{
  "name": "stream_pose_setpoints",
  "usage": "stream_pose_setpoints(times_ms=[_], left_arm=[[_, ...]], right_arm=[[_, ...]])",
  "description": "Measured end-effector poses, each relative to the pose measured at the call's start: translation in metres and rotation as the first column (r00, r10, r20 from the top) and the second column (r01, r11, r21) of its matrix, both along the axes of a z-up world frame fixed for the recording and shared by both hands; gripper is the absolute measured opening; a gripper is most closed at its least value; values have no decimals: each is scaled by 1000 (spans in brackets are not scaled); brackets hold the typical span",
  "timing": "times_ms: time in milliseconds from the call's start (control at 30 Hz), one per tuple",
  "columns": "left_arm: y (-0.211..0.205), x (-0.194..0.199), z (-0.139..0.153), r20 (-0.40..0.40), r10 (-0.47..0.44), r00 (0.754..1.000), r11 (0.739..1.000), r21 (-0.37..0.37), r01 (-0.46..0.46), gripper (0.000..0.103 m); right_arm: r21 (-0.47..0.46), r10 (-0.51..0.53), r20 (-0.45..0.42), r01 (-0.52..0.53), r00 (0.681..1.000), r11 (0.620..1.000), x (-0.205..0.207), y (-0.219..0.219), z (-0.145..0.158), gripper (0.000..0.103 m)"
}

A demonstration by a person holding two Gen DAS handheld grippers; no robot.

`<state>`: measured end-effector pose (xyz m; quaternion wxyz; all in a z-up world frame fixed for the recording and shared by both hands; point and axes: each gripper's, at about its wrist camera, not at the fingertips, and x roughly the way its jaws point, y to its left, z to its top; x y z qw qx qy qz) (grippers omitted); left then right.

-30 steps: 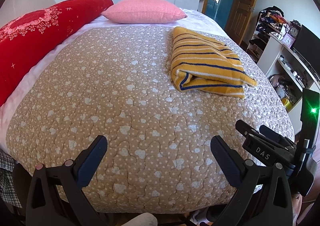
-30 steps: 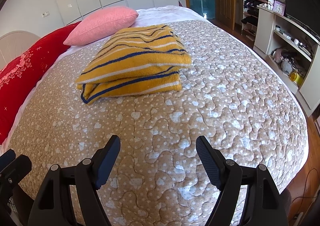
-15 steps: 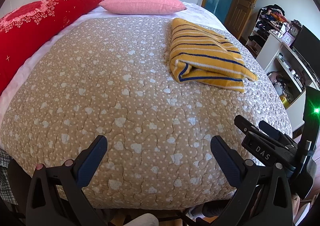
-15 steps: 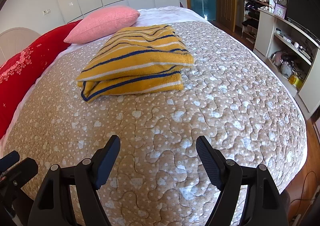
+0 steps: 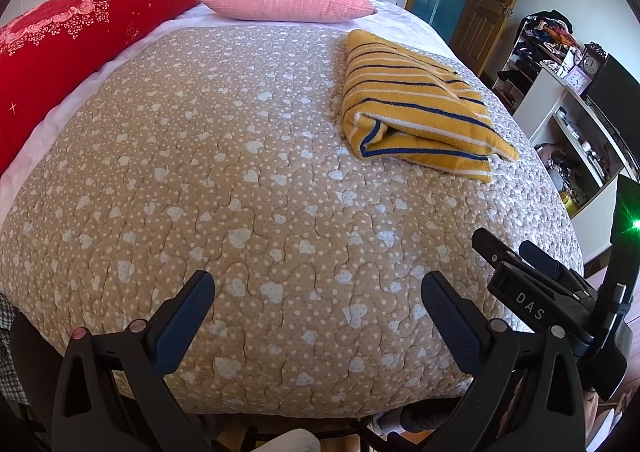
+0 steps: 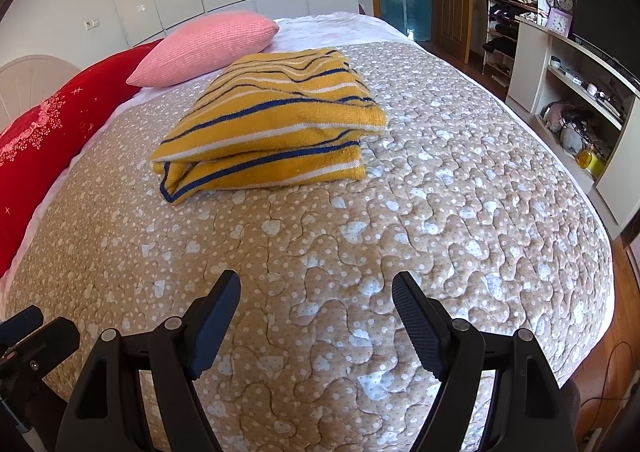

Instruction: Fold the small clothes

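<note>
Sweater (image 6: 272, 132), yellow with blue and white stripes, lies folded on the bed (image 6: 440, 212) near the pink pillow (image 6: 208, 46). Both hand-held grippers, left (image 5: 318, 312) and right (image 6: 316, 316), gape empty. Left view alone shows the right unit.

L claw (image 5: 318, 294) wide open, empty, R claw (image 6: 316, 294) likewise, both held level, side by side
</note>
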<state>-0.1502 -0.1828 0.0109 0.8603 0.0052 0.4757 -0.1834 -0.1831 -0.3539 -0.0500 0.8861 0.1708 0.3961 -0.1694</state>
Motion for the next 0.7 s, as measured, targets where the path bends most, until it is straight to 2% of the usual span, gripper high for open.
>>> stream_pose_setpoints(times_ms=[700], left_arm=[[9, 9, -6, 9, 38, 999, 999, 12, -39, 103]], right_arm=[[6, 26, -17, -26, 1000, 1000, 8, 6, -7, 83]])
